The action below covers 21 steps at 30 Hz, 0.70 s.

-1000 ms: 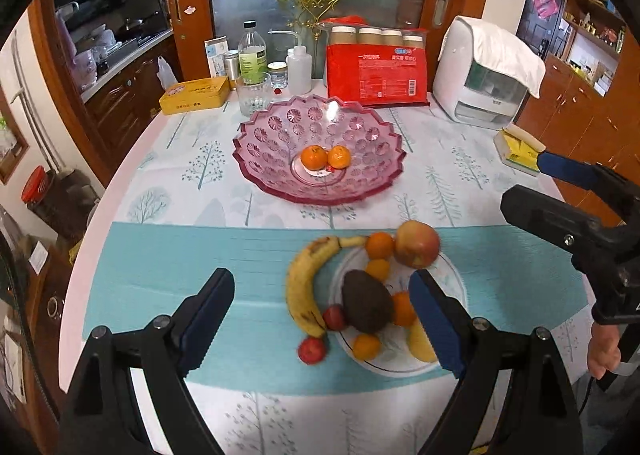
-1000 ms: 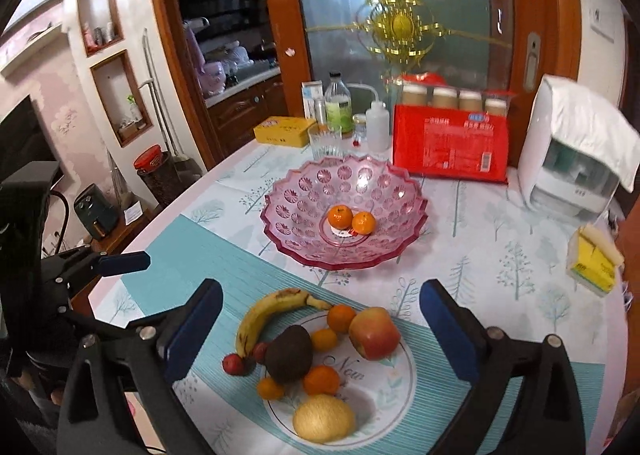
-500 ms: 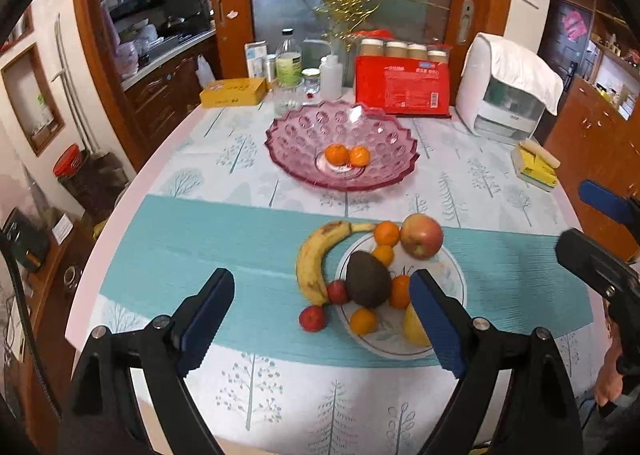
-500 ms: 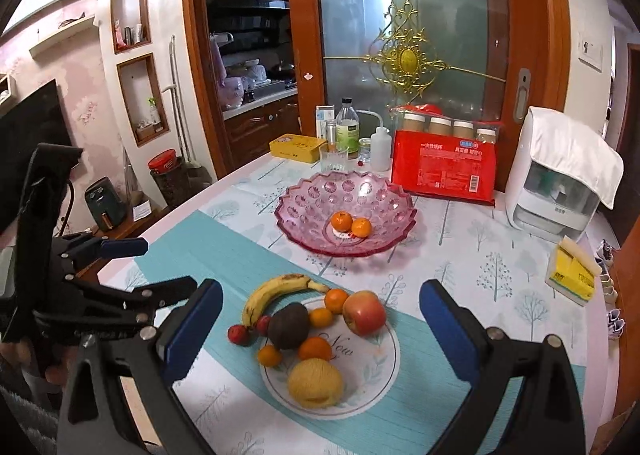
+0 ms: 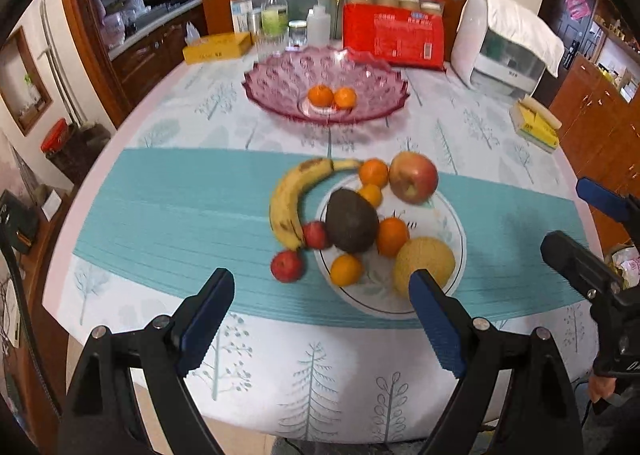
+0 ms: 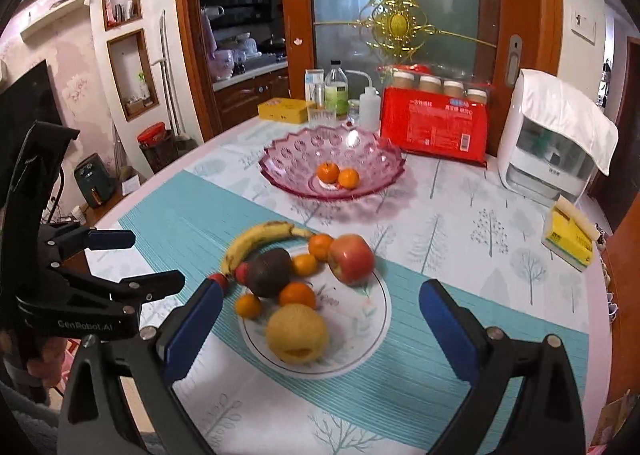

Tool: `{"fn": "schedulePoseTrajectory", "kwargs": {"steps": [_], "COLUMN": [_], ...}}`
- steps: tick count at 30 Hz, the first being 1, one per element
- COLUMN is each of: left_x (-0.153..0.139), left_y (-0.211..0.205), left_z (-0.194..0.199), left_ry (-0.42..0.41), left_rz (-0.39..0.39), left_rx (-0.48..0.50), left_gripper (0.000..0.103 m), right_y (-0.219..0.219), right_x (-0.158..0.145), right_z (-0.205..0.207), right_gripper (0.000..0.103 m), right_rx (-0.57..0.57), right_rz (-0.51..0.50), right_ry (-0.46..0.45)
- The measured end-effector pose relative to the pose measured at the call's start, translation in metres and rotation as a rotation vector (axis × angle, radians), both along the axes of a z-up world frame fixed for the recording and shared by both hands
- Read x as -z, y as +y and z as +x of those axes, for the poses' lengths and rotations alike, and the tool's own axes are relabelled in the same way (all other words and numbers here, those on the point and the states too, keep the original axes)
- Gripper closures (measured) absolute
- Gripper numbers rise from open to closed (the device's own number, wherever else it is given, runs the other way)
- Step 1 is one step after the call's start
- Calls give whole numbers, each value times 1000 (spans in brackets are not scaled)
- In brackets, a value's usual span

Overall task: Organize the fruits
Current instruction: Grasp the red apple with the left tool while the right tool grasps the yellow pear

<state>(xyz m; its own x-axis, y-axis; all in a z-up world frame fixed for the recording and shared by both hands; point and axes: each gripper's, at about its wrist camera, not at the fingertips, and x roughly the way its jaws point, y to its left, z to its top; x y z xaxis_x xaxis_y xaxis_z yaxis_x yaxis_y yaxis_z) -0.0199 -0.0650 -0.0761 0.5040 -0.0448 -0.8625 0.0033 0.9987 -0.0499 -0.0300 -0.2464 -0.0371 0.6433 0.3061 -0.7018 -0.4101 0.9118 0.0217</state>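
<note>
Claws fill the bottom of both frames: the left claw [image 5: 322, 315] stands wide with nothing between its blue pads, and the right claw [image 6: 320, 329] is just as wide and equally bare. Each hovers above the near edge of the bench [image 5: 120, 191], and each shows in the other's view, the left one at the left edge of the right wrist frame, the right one at the right edge of the left wrist frame.

Just beyond the fingertips, at centre frame, a white plate [image 5: 448, 223] sits on a teal runner [image 5: 172, 223]. On it lie a yellow melon [image 5: 426, 261] nearest, a dark avocado [image 5: 351, 220], a red apple [image 5: 413, 176] at the far rim, and several small oranges [image 5: 392, 236] scattered among them. A banana [image 5: 286, 201] curves along the plate's left side, on the runner, with two small red fruits [image 5: 287, 265] by its lower end.

Farther up the frame, well apart from the plate, a pink glass bowl [image 5: 280, 75] holds two oranges [image 5: 321, 95] touching at its middle.

Behind the bowl, along the top of the frame, stand a yellow box [image 5: 216, 48], some bottles [image 5: 274, 17], a red package [image 5: 394, 37] and, upper right, a white appliance [image 5: 508, 41] draped with a cloth. A yellow sponge pack [image 5: 536, 127] lies at the right edge.
</note>
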Motion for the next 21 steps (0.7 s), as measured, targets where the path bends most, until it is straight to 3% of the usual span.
{"fn": "schedulePoseTrajectory", "kwargs": {"steps": [10, 21], "left_x": [41, 73], "left_y": [8, 39], "left_z": [11, 15], "left_ry": [57, 78], "left_rz": [-35, -67], "left_rx": [-37, -118], "left_gripper": [15, 15], "right_y": [4, 32], "right_x": [65, 111], "right_z": [15, 29], "right_gripper": [4, 4], "right_rx": [-8, -54], "right_rz": [-26, -23], "right_ry": [135, 216]}}
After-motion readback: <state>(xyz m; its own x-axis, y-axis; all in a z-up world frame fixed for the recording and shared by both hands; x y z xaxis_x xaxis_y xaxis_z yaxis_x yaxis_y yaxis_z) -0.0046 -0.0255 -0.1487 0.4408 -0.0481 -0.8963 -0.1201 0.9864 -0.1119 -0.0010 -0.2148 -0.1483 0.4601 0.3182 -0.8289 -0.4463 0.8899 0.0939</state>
